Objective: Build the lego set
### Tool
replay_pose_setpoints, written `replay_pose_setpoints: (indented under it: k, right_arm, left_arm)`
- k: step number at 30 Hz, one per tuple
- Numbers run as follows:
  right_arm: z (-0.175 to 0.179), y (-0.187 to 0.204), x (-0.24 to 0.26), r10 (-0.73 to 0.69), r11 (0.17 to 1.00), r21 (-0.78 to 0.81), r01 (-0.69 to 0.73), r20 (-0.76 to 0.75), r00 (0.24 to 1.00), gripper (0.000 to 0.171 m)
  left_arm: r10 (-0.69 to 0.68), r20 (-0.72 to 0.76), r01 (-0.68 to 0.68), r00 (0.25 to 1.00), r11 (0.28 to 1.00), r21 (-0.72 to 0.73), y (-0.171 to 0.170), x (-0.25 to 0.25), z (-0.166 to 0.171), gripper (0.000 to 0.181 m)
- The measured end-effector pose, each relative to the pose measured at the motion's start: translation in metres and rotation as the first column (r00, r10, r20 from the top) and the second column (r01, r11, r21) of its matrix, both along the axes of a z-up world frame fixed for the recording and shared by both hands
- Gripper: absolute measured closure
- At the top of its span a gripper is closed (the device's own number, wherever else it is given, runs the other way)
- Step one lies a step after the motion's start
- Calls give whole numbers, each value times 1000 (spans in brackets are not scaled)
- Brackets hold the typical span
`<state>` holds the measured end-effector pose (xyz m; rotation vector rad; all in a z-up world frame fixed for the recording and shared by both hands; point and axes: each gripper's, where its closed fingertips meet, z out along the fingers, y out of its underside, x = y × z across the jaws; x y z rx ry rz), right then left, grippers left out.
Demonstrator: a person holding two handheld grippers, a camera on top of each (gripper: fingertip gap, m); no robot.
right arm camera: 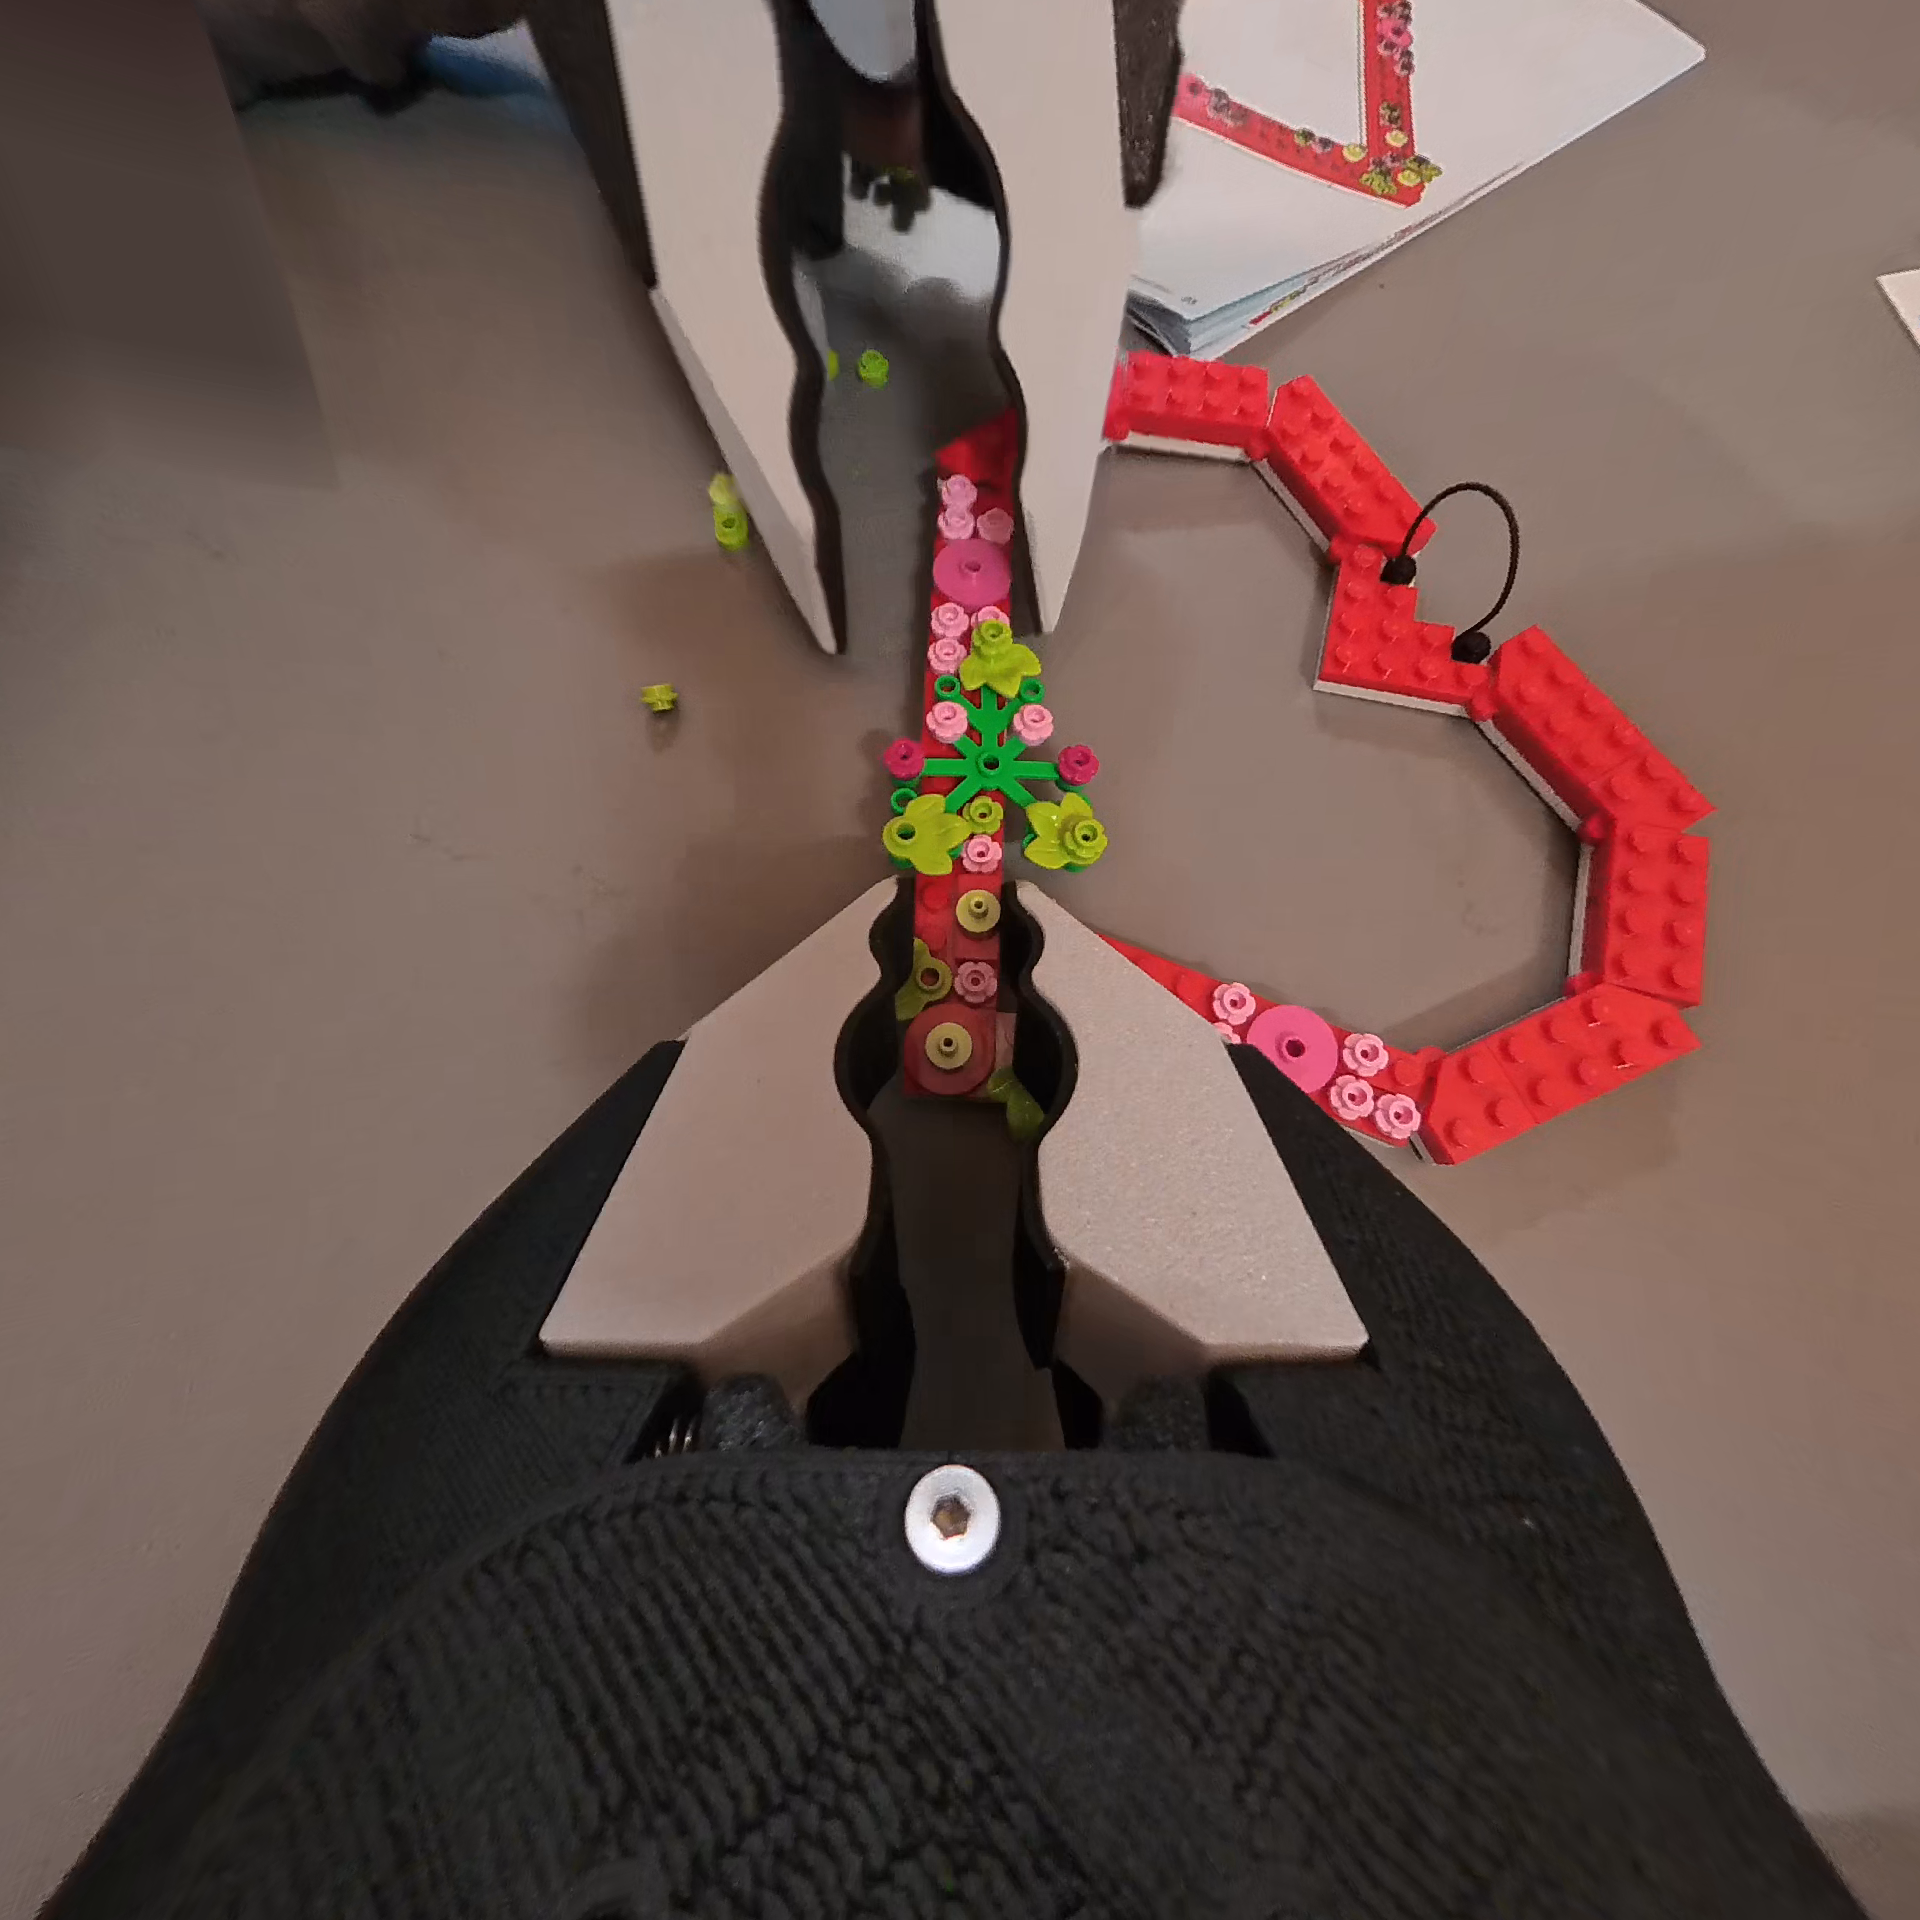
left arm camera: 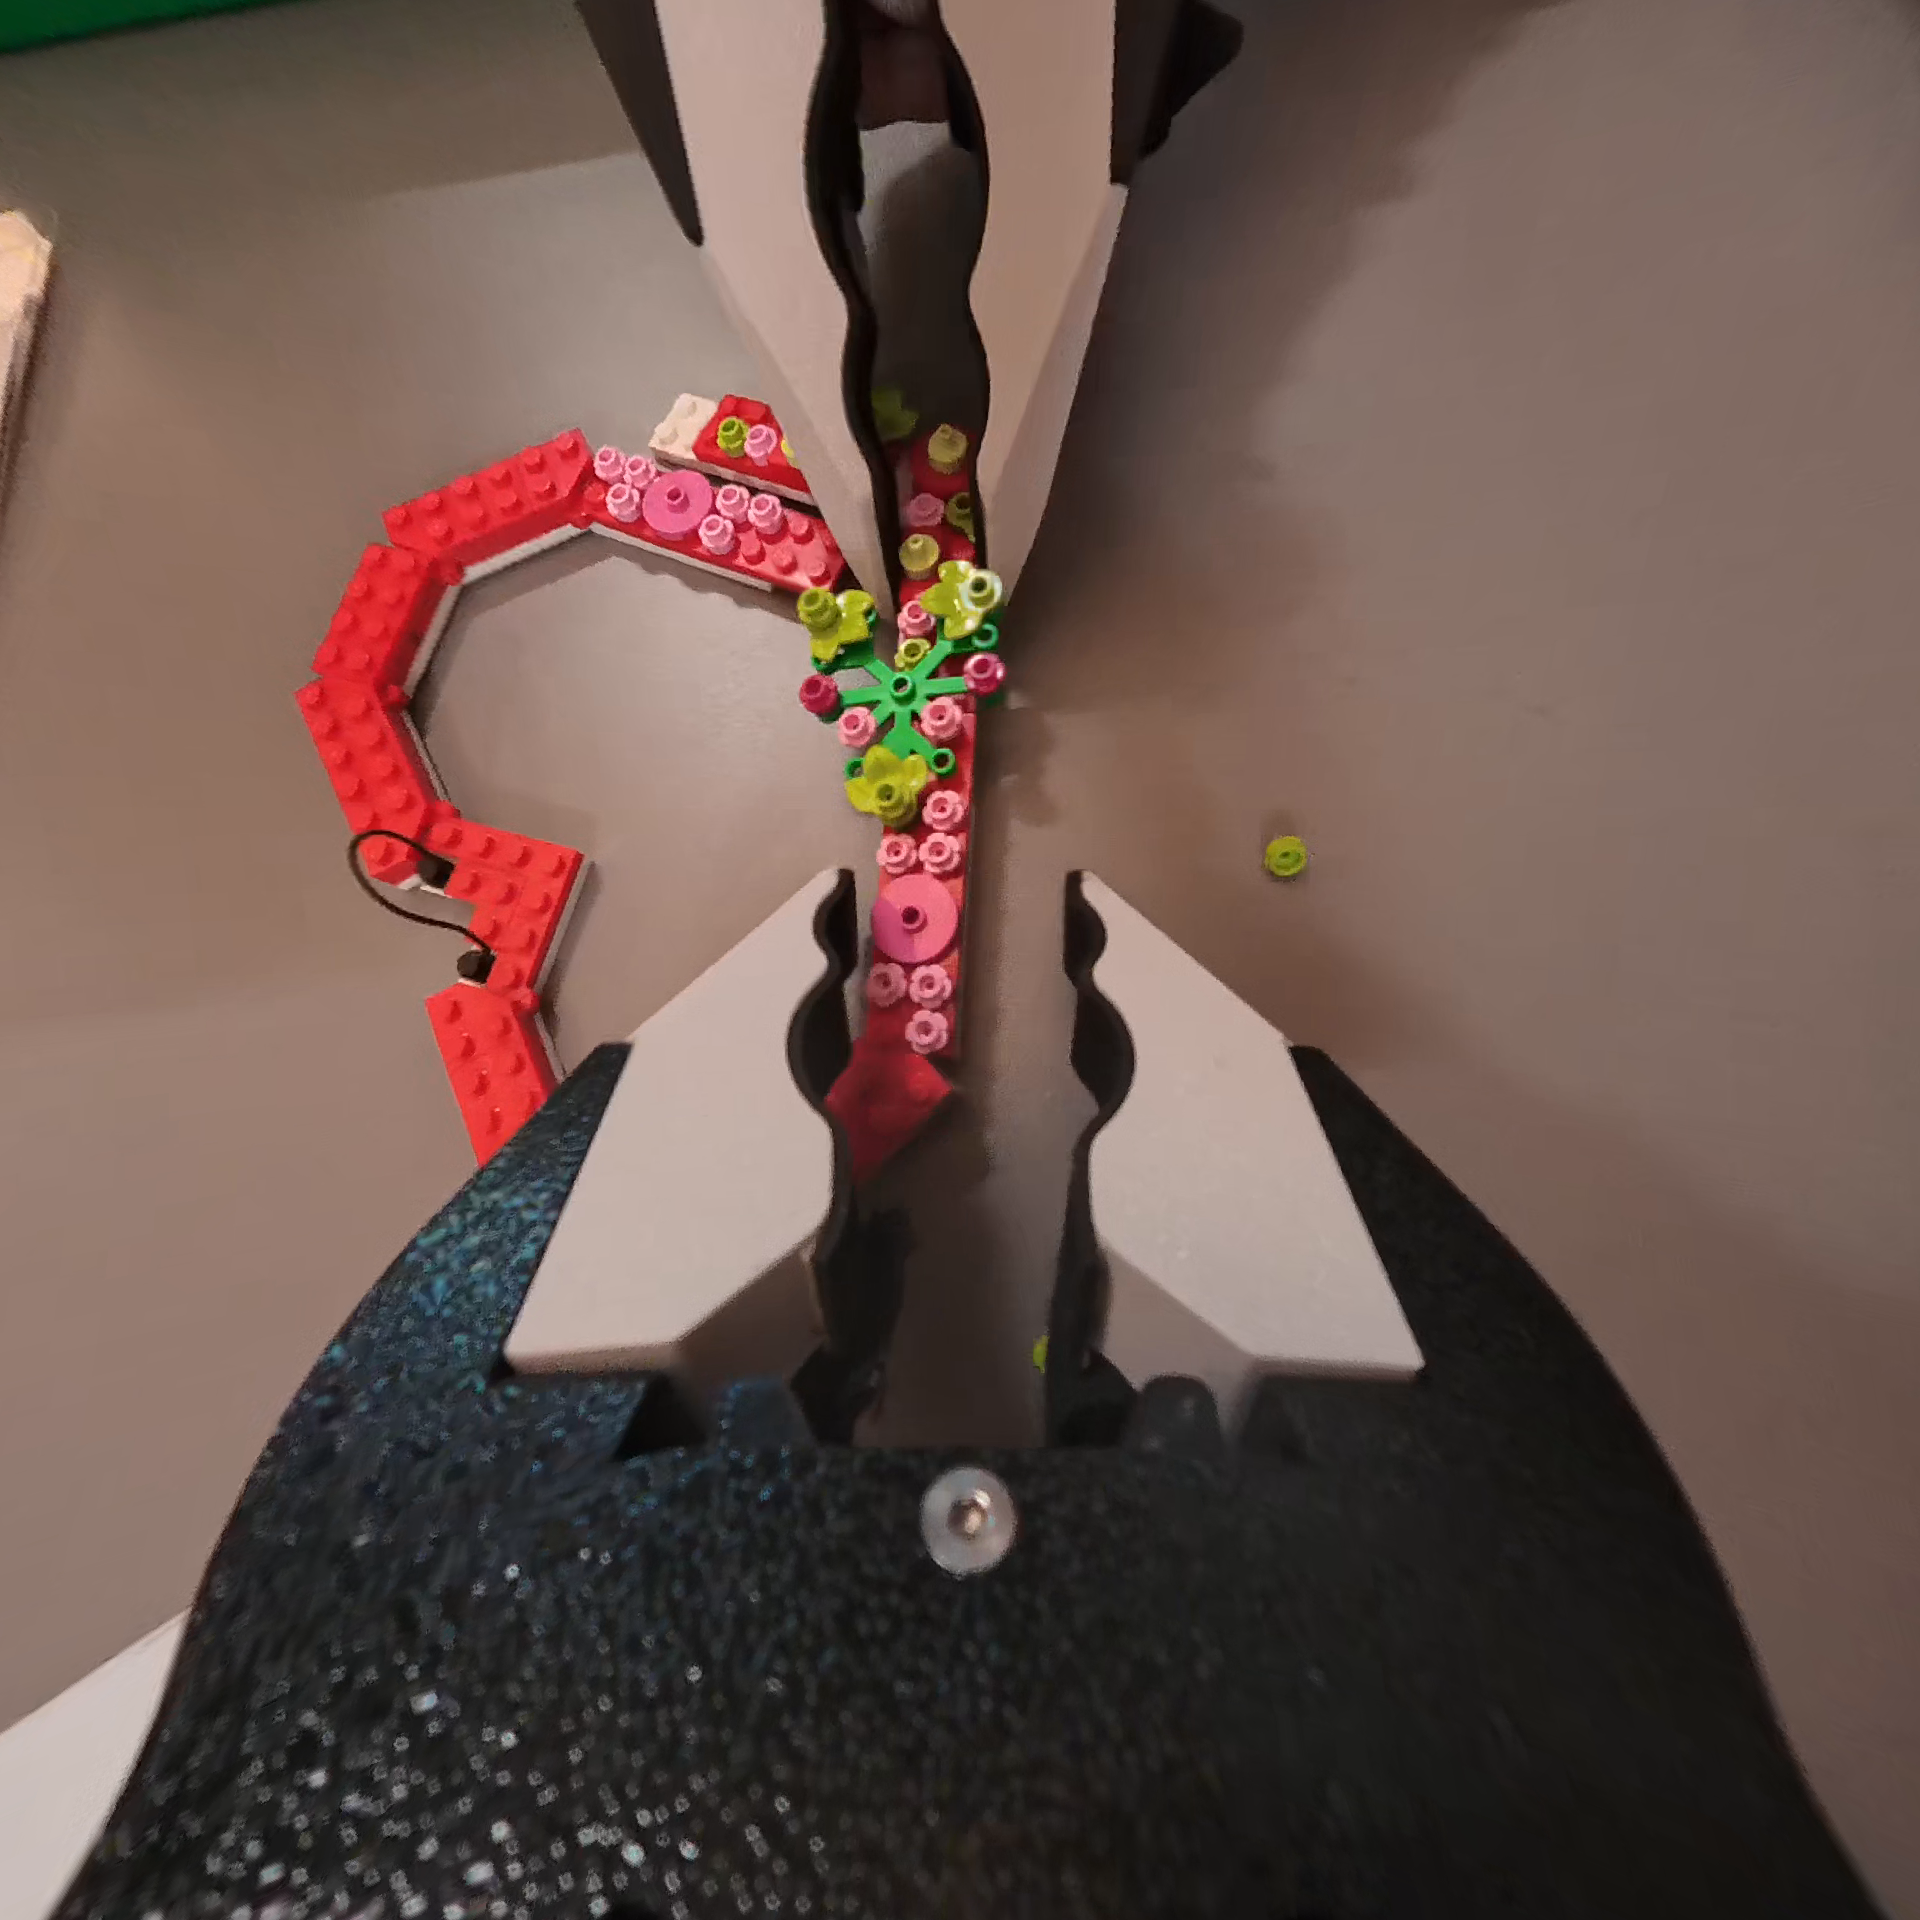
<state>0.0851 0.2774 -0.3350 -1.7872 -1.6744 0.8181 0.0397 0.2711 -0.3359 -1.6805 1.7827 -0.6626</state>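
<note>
A red Lego heart frame (left arm camera: 374,727) lies flat on the grey table, with a black cord loop (left arm camera: 364,883) at its notch. One straight side is a red strip (left arm camera: 925,914) covered with pink flowers, lime leaves and a green plant piece (left arm camera: 902,688). My left gripper (left arm camera: 961,883) is open around the strip's lower end, with the strip against its left finger. My right gripper (right arm camera: 958,885) is shut on the strip's other end (right arm camera: 961,977). Each gripper faces the other: the right one shows in the left wrist view (left arm camera: 940,592), the left one in the right wrist view (right arm camera: 940,634).
A loose lime stud (left arm camera: 1286,858) lies right of the strip. More lime studs (right arm camera: 658,698) (right arm camera: 727,514) (right arm camera: 873,366) lie on the table near the left gripper. An instruction booklet (right arm camera: 1299,239) lies beyond the heart frame (right arm camera: 1642,904). My hands' fingertips stand some 6 centimeters from each other. The loose lime stud (left arm camera: 1286,858) is about 4 centimeters from my left fingertips.
</note>
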Motion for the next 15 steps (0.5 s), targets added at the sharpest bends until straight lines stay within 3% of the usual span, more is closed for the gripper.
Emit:
replay_pose_setpoints:
  k: [2,5,9,15]
  right_arm:
    - [0,0,0,1,1000,1,-1,-1,1000,156]
    - [0,0,0,0,1000,2,0,-3,1000,156]
    - [2,1,-1,-5,1000,4,5,-10,1000,156]
    - [4,2,-2,-10,1000,3,10,-20,1000,156]
  left_arm:
    - [13,21,-14,1000,998,64,-2,1,3,135]
    - [18,32,-26,999,962,273,2,4,9,130]
    - [-9,43,-15,999,856,517,4,10,19,128]
    - [-18,-53,51,998,680,732,13,13,15,129]
